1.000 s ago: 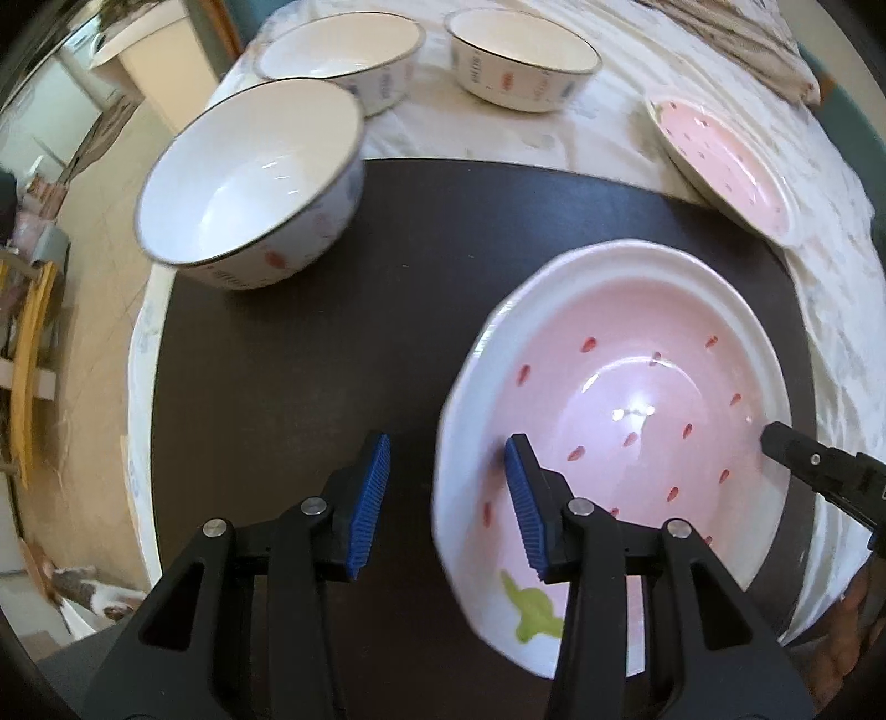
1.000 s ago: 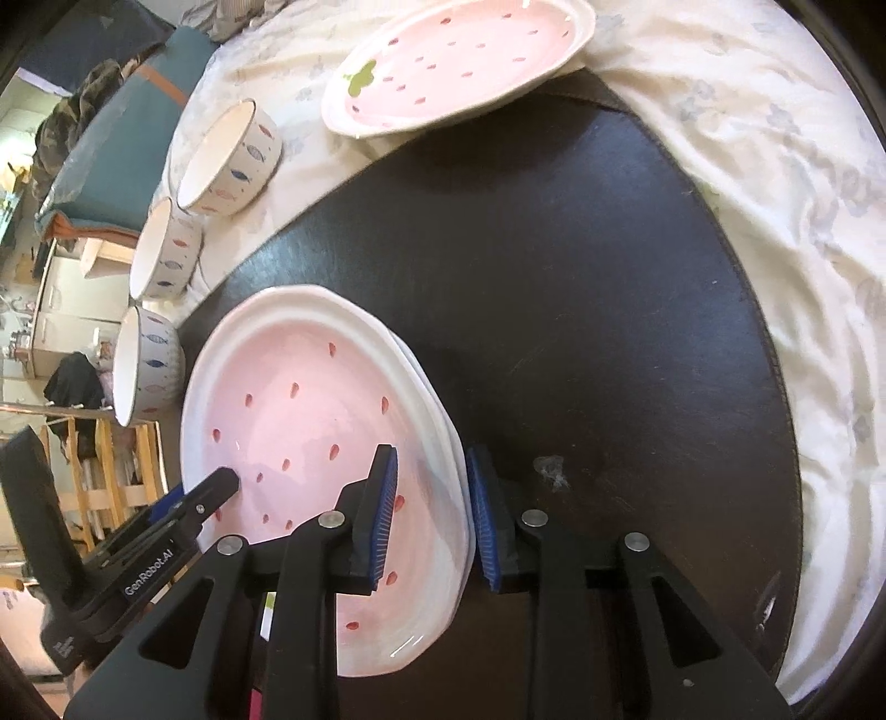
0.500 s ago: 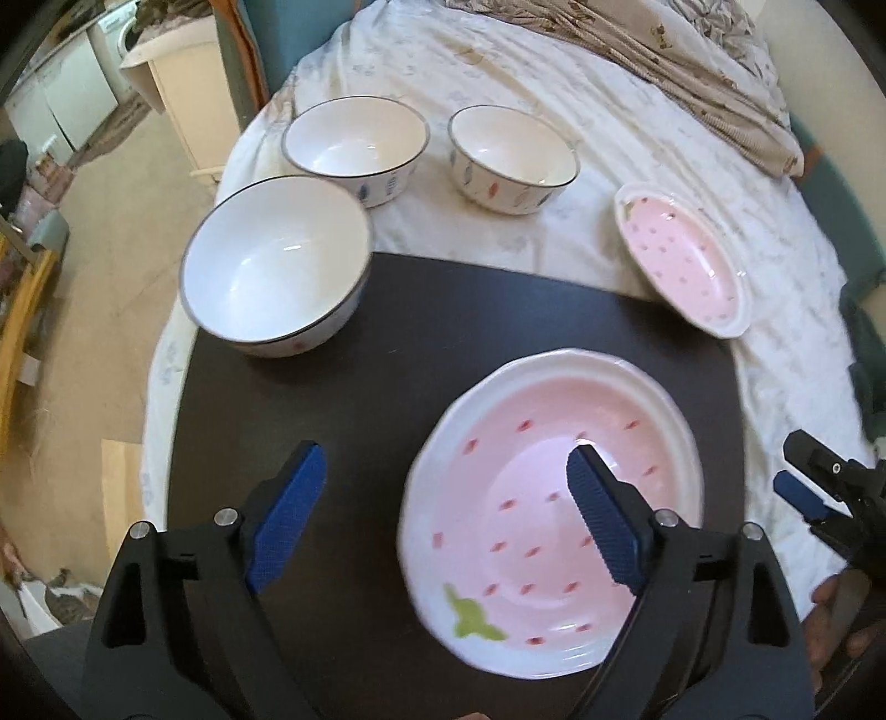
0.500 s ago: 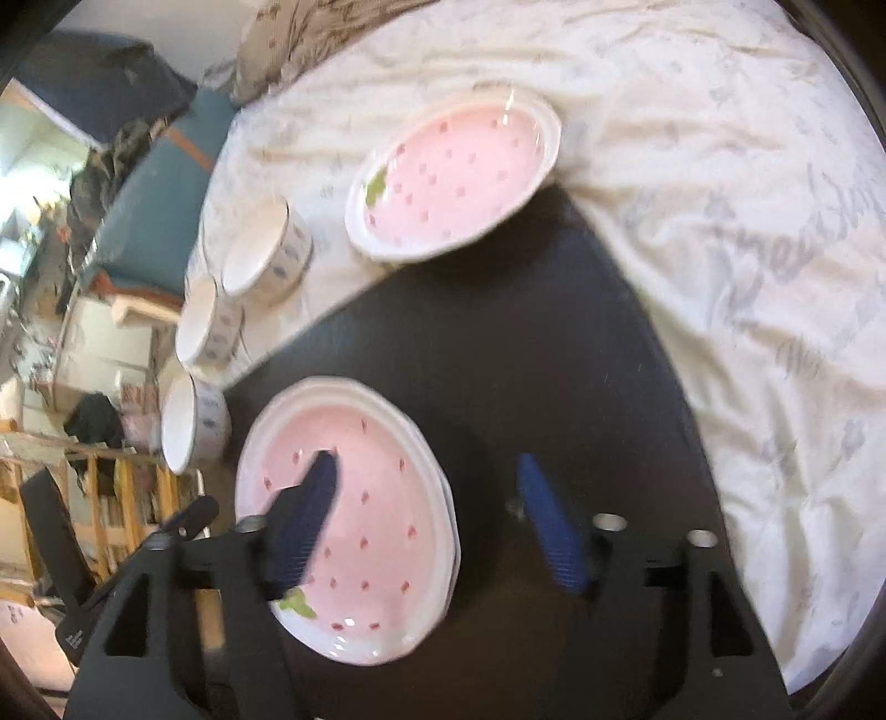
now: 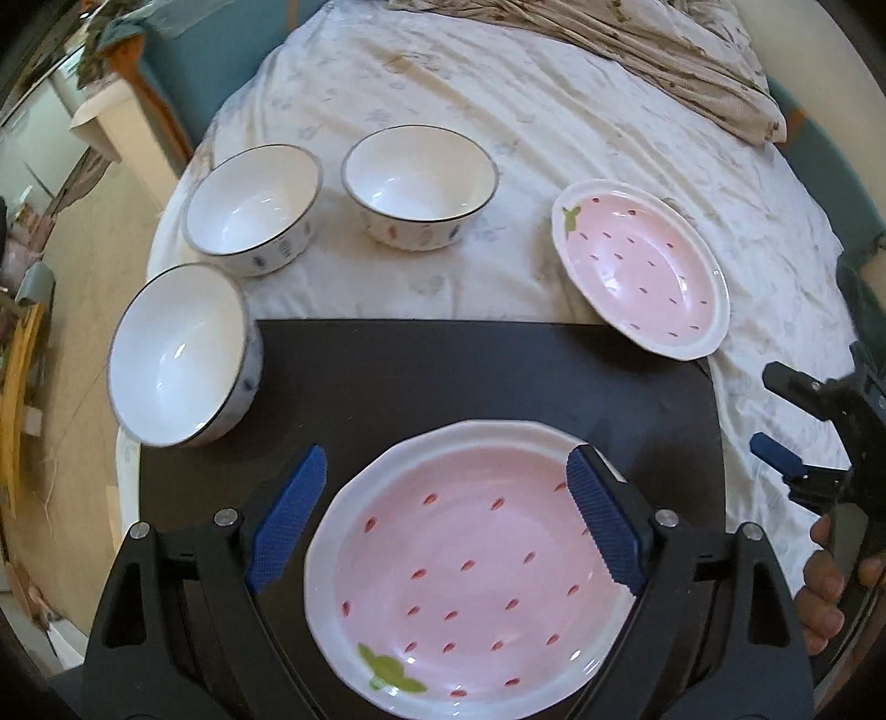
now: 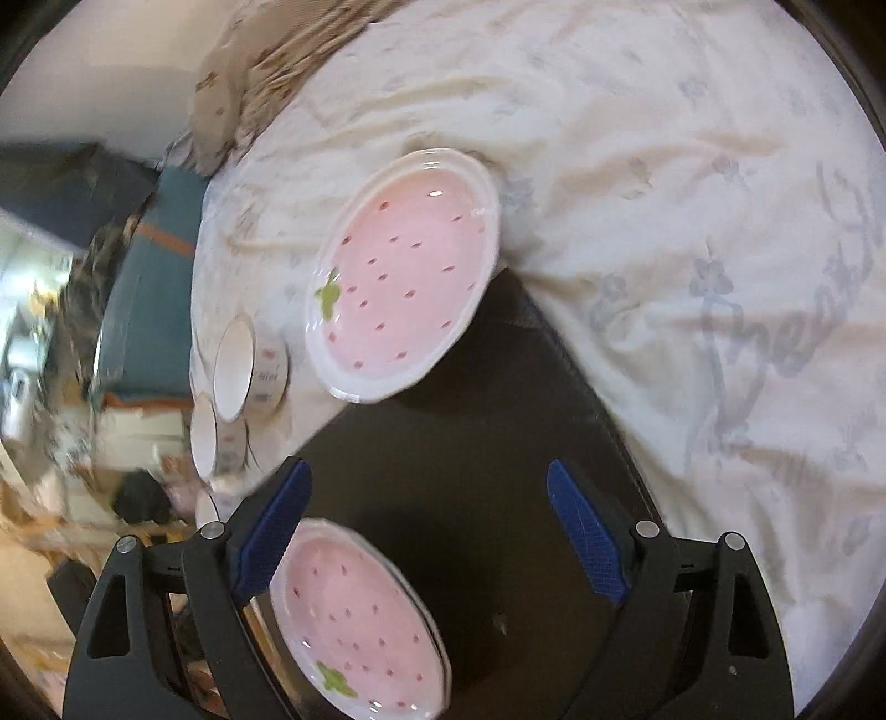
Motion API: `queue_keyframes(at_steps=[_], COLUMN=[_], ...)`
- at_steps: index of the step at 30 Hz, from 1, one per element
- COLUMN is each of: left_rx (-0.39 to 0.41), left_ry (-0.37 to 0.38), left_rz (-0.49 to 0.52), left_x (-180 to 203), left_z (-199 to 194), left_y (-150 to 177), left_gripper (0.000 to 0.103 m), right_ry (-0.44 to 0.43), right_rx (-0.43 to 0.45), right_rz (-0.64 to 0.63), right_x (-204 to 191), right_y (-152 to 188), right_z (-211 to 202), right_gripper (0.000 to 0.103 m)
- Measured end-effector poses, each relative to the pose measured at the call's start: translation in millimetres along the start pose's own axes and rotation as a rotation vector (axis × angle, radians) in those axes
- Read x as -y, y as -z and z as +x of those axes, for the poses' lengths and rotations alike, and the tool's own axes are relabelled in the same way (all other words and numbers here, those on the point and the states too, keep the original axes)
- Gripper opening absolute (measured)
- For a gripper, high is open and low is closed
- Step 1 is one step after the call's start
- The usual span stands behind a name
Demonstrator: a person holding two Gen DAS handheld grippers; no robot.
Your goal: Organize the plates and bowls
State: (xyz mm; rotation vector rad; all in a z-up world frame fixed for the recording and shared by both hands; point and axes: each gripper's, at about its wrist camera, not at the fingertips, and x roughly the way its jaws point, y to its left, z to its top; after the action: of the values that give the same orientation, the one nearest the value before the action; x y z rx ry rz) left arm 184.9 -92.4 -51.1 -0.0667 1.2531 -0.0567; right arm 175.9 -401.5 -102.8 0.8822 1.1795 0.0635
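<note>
A pink strawberry plate (image 5: 476,576) lies on the black mat (image 5: 443,376); it also shows in the right wrist view (image 6: 360,620). My left gripper (image 5: 443,526) is open and raised above this plate. My right gripper (image 6: 432,531) is open above the mat and empty; it shows at the right edge of the left wrist view (image 5: 797,426). A second pink plate (image 5: 637,271) lies on the sheet with its near edge at the mat's far right corner, also in the right wrist view (image 6: 404,277). Three white bowls (image 5: 177,354) (image 5: 255,207) (image 5: 421,185) stand upright at the left and back.
The mat lies on a bed with a white flowered sheet (image 5: 498,83). A brown patterned blanket (image 5: 637,50) is bunched at the back. The bed's left edge drops to the floor (image 5: 83,266). A white cabinet (image 5: 105,127) stands far left.
Both grippers let go of the near plate, opened wide and pulled back and up. The plate now lies flat on the mat.
</note>
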Motion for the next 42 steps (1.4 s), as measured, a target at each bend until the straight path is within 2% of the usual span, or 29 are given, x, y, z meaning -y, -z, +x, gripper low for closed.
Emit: queue_keyframes(at_steps=[3,7,12,15,18,19,20,22,25,35,36,37,42], left_rx=[-0.004,0.003,-0.002,-0.007,-0.012,-0.011,-0.01,-0.012,-0.01,0.005,0.006,0.007,-0.003], left_ry=[-0.027,-0.06,-0.087,-0.111,-0.135,-0.14,-0.146,-0.149,-0.163,-0.178,-0.181,-0.183,-0.176], left_rz=[0.019,0.019,0.017,0.033,0.061,0.065,0.073,0.081,0.094,0.124,0.129,0.133,0.128], left_x=[3,2,2,6,12,14,16,20,27,49,50,51,51], left_z=[9,20,39,48,57,58,61,65,71,75,75,74,67], left_y=[-8,-19,-33,-39,-44,-45,-47,-50,-54,-62,-61,-60,-51], left_gripper=[0.087,0.087,0.087,0.087,0.087,0.087,0.087,0.087,0.087,0.087,0.087,0.087,0.087], right_ry=[-0.019,0.0,0.067,0.089,0.1,0.088,0.067,0.039,0.046,0.008,0.014,0.024,0.097], right_rx=[-0.01,0.003,0.008,-0.004,-0.02,-0.03,-0.044,-0.056,-0.04,-0.015,-0.019,-0.026,-0.088], right_rz=[0.065,0.079,0.014,-0.016,-0.024,-0.012,0.01,0.044,0.021,-0.047,-0.06,-0.077,-0.13], right_x=[13,19,13,9,8,9,11,13,10,11,9,7,10], right_y=[-10,-22,-36,-40,-45,-47,-49,-54,-59,-45,-41,-37,-16], right_z=[9,17,30,42,54,59,65,75,81,59,54,49,55], right_gripper=[0.089,0.084,0.078,0.07,0.057,0.051,0.041,0.035,0.017,0.013,0.011,0.0,0.0])
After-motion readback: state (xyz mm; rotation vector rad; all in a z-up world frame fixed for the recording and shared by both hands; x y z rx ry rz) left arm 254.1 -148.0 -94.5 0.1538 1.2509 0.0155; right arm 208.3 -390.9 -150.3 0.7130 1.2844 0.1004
